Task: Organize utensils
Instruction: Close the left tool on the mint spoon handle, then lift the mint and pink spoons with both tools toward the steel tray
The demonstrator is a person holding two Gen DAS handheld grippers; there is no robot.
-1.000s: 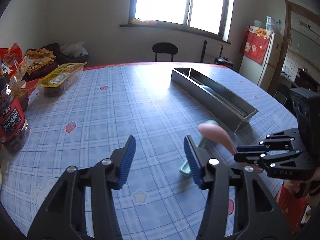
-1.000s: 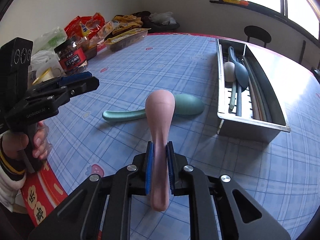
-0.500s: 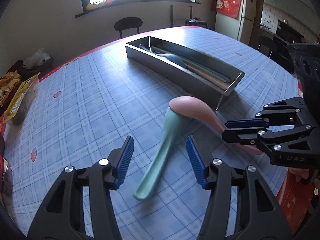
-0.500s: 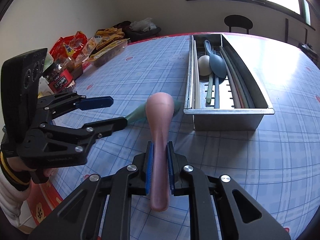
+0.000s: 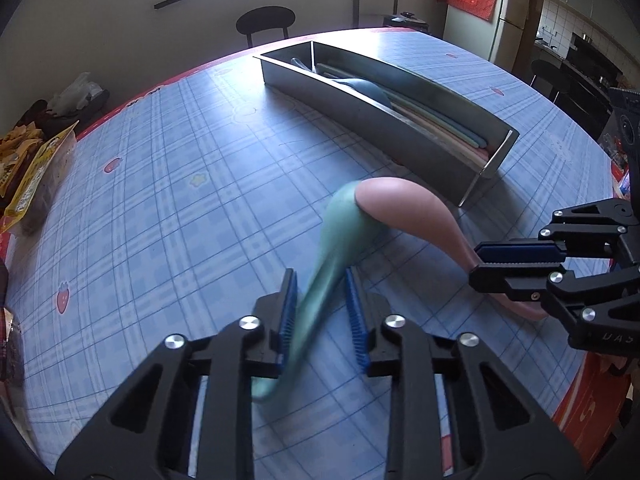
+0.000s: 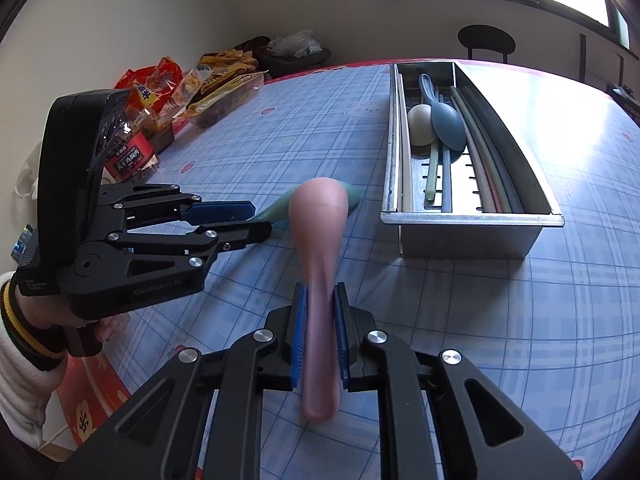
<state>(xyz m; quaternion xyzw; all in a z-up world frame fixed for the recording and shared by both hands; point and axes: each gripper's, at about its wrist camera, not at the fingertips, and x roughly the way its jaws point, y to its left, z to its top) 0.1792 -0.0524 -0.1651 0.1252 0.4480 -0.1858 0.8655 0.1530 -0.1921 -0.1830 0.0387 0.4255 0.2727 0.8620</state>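
the left gripper (image 5: 320,312) is closing its jaws around the green spoon (image 5: 340,236) handle lying between them, while the right gripper (image 6: 320,336) stays clamped on the pink spoon (image 6: 320,240), its bowl ahead of the fingers; next, likely lift both toward the tray (image 6: 472,236) beyond.

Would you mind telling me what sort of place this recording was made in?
Most likely a home dining room beside a kitchen: a table under a checked cloth, snack packets at its far edge, a fridge and a dark chair near the window.
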